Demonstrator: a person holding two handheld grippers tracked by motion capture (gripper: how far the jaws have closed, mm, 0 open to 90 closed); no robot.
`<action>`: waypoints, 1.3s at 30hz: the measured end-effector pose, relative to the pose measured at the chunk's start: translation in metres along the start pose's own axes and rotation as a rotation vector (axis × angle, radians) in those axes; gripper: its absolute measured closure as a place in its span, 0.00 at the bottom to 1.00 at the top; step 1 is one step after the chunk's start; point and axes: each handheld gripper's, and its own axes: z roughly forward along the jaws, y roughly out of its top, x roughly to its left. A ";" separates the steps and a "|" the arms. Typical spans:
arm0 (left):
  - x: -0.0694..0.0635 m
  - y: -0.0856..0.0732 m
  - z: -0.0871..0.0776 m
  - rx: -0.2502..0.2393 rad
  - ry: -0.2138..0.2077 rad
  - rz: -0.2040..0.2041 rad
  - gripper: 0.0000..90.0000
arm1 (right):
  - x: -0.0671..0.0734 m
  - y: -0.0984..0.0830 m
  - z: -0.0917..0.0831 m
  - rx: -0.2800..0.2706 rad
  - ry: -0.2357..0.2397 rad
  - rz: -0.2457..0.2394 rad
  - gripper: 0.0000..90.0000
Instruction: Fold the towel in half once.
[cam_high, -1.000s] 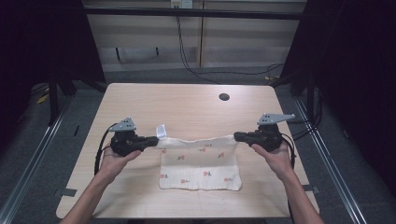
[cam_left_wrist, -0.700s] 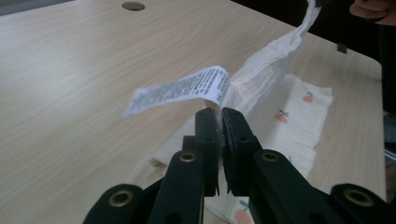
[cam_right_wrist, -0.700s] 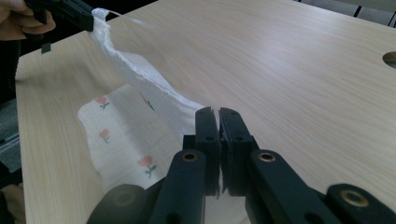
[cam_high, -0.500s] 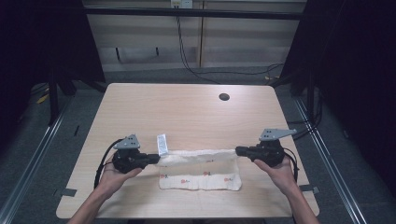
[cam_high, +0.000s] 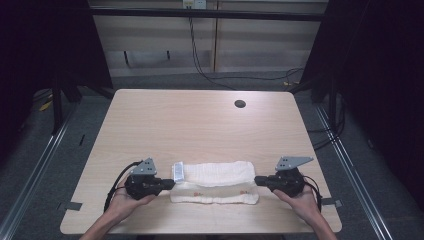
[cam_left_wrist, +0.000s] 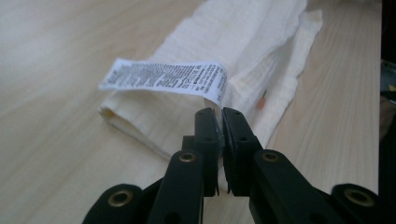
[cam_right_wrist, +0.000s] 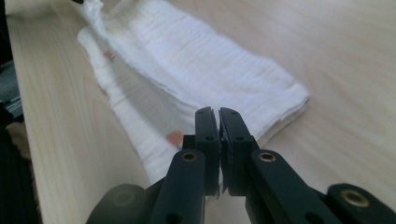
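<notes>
I see the folded white cloth (cam_high: 215, 181) lying near the table's (cam_high: 200, 125) near edge, between both claws. Left gripper (cam_high: 170, 183) pinches its left end by the care label (cam_high: 178, 171); right gripper (cam_high: 258, 180) pinches the right end.

Towel (cam_high: 215, 181): soft ribbed cloth, cream, matt. Label (cam_left_wrist: 164, 78): thin printed fabric, smooth. Counter (cam_high: 200, 125): pale wood grain, smooth satin finish. Tongs (cam_left_wrist: 218, 116): black matt plastic, brass-look rivets.
</notes>
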 end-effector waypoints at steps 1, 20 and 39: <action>-0.001 -0.002 0.002 0.010 -0.011 -0.002 0.95 | 0.001 -0.002 0.000 0.004 0.003 0.001 0.97; -0.010 -0.022 -0.009 0.016 -0.058 -0.037 0.76 | 0.010 -0.016 -0.002 0.063 0.037 0.007 0.78; 0.020 0.004 0.013 0.000 -0.006 -0.066 0.78 | -0.035 0.015 0.045 0.068 -0.146 0.087 0.62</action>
